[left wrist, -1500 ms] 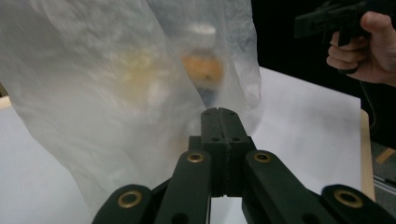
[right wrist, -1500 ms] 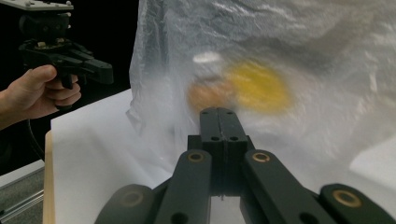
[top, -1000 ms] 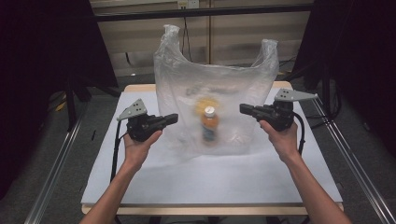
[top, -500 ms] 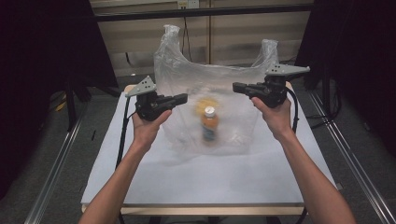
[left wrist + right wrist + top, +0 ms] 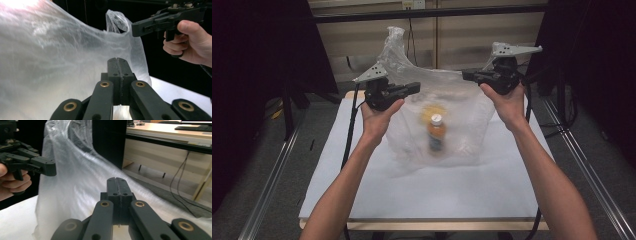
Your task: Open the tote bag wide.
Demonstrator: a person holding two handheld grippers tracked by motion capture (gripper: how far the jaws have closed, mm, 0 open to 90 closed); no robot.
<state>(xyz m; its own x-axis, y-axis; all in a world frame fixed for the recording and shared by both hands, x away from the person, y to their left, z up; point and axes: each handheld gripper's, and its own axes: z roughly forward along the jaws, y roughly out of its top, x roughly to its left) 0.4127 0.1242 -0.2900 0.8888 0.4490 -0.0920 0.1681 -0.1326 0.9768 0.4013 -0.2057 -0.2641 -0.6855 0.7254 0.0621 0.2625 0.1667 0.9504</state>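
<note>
A clear plastic bag (image 5: 462, 107) hangs stretched between my two grippers above the white table (image 5: 362, 190). Inside it an orange bottle (image 5: 436, 135) with a white cap stands upright, and a blurred yellow thing (image 5: 431, 110) shows just above it. My left gripper (image 5: 414, 89) is shut on the bag's left upper edge, with its jaws (image 5: 119, 60) pressed together on the film (image 5: 62, 57). At the right upper edge my right gripper (image 5: 467, 75) is shut on the bag (image 5: 82, 182), jaws closed (image 5: 117, 180). One loose handle (image 5: 393, 42) sticks up at the back left.
The table's front edge (image 5: 437, 220) runs below my forearms. Metal rails (image 5: 272, 200) flank the table on both sides. Dark frames and a cable (image 5: 412, 30) stand behind. The other gripper shows as the right gripper (image 5: 152, 23) in the left gripper view and the left gripper (image 5: 37, 165) in the right gripper view.
Both grippers have risen with the bag's upper edges in them, and drawn the bag taller. The bottle stays low in the bag's middle.
</note>
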